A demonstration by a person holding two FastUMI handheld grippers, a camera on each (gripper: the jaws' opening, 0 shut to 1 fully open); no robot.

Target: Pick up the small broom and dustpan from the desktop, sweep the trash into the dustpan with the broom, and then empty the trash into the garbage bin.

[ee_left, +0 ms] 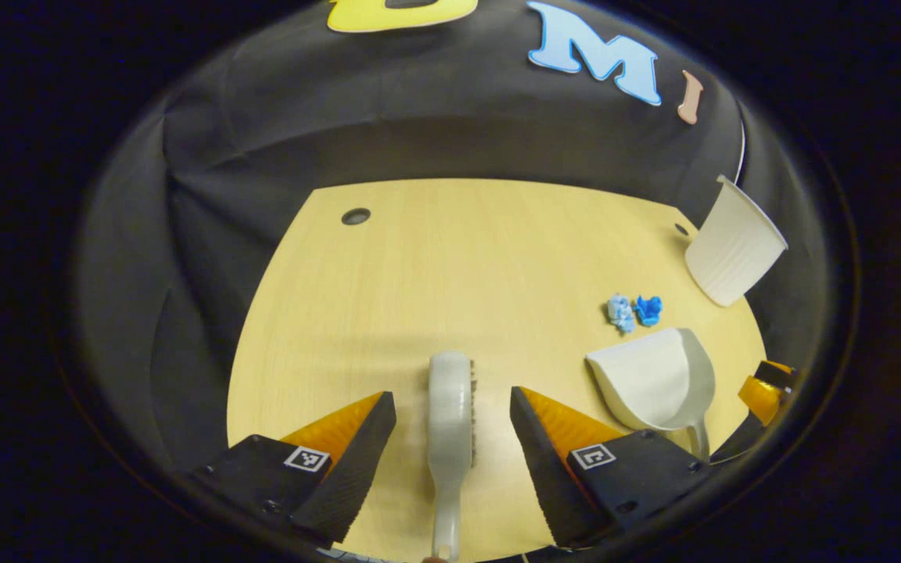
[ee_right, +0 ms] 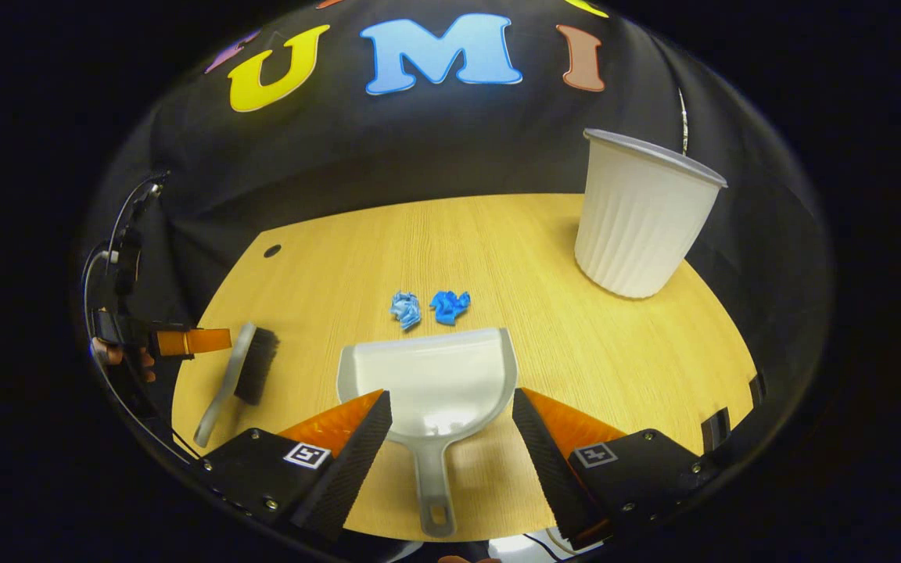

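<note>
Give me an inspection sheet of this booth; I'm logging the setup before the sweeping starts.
Surface: light wooden desktop with a small round hole near its far left edge.
Job's things: small broom lying flat; white dustpan lying flat, handle toward the camera; two crumpled blue scraps just beyond the dustpan's mouth; white ribbed bin upright at the far right.
Clutter: nothing seen.
Grippers: left gripper open, straddling the broom handle without touching it; right gripper open, either side of the dustpan's handle end.
Cables: thin cable on the far gripper at the left edge of the right gripper view.
Surroundings: black cloth wall.
</note>
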